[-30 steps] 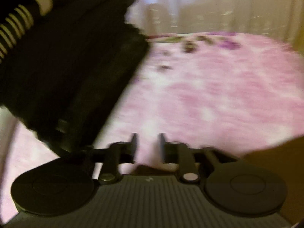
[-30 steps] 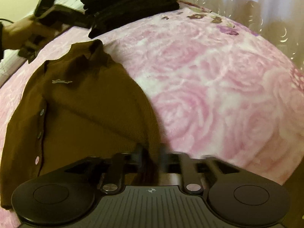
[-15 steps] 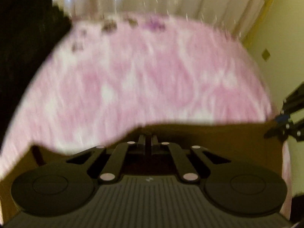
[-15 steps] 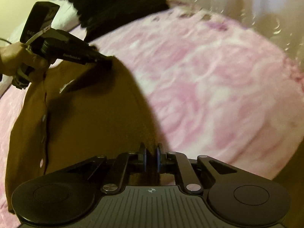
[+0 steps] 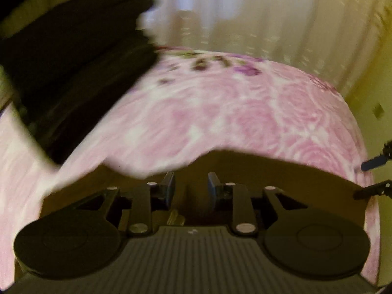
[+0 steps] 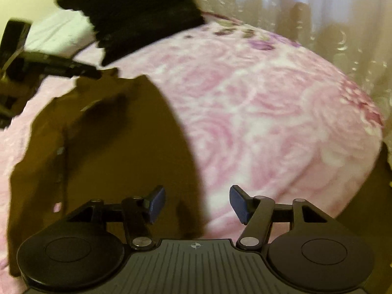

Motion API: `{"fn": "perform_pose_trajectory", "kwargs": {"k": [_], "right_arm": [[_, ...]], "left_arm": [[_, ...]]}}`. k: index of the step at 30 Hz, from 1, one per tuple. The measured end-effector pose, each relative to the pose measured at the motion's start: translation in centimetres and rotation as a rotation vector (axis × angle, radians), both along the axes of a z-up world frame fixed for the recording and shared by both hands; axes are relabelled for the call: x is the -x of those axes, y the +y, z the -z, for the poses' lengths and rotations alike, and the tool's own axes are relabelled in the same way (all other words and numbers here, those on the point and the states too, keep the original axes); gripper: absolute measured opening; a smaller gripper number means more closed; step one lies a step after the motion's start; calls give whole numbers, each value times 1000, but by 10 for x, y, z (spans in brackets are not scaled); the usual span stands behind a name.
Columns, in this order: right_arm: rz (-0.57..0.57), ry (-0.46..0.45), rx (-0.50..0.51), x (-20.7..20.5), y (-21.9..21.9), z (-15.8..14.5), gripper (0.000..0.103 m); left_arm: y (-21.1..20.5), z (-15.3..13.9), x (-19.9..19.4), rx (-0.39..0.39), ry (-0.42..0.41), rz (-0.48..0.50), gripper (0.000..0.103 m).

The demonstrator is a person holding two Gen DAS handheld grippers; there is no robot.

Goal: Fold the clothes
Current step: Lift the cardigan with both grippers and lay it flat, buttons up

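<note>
Both claws, left [image 5: 191,187] and right [image 6: 197,204], are hanging open and empty over the cardigan [image 6: 117,152], lower left, pending the next fold grasp.

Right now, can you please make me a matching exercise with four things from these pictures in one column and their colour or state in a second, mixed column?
Things:
1. cardigan
2. bedspread
3. stack of folded clothes
4. right gripper

Colour or state:
a. pink, with a rose pattern
b. open, holding nothing
c. brown, lying spread on the bed
d. dark, piled at the far side of the bed

Pairs: 1-c, 2-a, 3-d, 4-b
</note>
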State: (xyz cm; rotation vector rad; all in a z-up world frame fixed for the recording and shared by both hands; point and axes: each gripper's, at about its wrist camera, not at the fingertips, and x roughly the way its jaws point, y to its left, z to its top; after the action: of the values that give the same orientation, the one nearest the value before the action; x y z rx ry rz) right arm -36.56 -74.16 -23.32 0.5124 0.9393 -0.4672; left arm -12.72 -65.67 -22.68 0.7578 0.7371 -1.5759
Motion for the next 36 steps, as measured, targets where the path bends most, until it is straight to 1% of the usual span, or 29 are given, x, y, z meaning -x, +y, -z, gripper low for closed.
{"fn": "perform_pose_trajectory", "kwargs": {"k": [2, 3, 4, 7, 9, 10, 12, 15, 18, 22, 26, 28, 30, 32, 34, 36], "right_arm": [[-74, 3, -24, -7, 9, 7, 62], [-90, 20, -43, -9, 11, 13, 62], [-76, 47, -61, -8, 11, 19, 62], [-15, 115, -28, -7, 13, 12, 62], [-39, 109, 16, -11, 22, -4, 62], [-57, 107, 31, -13, 27, -10, 62], [-110, 87, 20, -20, 40, -20, 62], [-190, 89, 5, -32, 70, -25, 62], [-285, 97, -5, -45, 106, -27, 62], [-388, 108, -8, -59, 148, -23, 62], [-501, 142, 18, -68, 187, -11, 62], [-535, 162, 21, -71, 202, -3, 62], [-528, 180, 22, -72, 208, 3, 62], [-481, 189, 23, -69, 204, 5, 62], [-404, 197, 24, -63, 191, 5, 62], [-326, 200, 36, -54, 168, 3, 62]], "left_arm": [[44, -1, -13, -33, -6, -93, 24], [66, -1, -20, -50, -9, -140, 24], [88, 0, -27, -73, -8, -184, 24], [162, 1, -41, -151, -7, -320, 27], [206, 0, -46, -185, 8, -398, 33], [227, -1, -44, -199, 14, -427, 34], [267, -2, -38, -226, 28, -475, 39], [318, 1, -21, -262, 59, -523, 41], [354, 9, -3, -281, 133, -551, 43], [383, 21, 19, -274, 226, -581, 44], [390, 36, 32, -260, 288, -605, 46], [391, 46, 33, -262, 346, -618, 45], [393, 55, 32, -257, 412, -649, 44], [394, 54, 31, -237, 435, -667, 44], [395, 52, 29, -211, 447, -681, 44], [391, 51, 25, -187, 469, -695, 44]]}}
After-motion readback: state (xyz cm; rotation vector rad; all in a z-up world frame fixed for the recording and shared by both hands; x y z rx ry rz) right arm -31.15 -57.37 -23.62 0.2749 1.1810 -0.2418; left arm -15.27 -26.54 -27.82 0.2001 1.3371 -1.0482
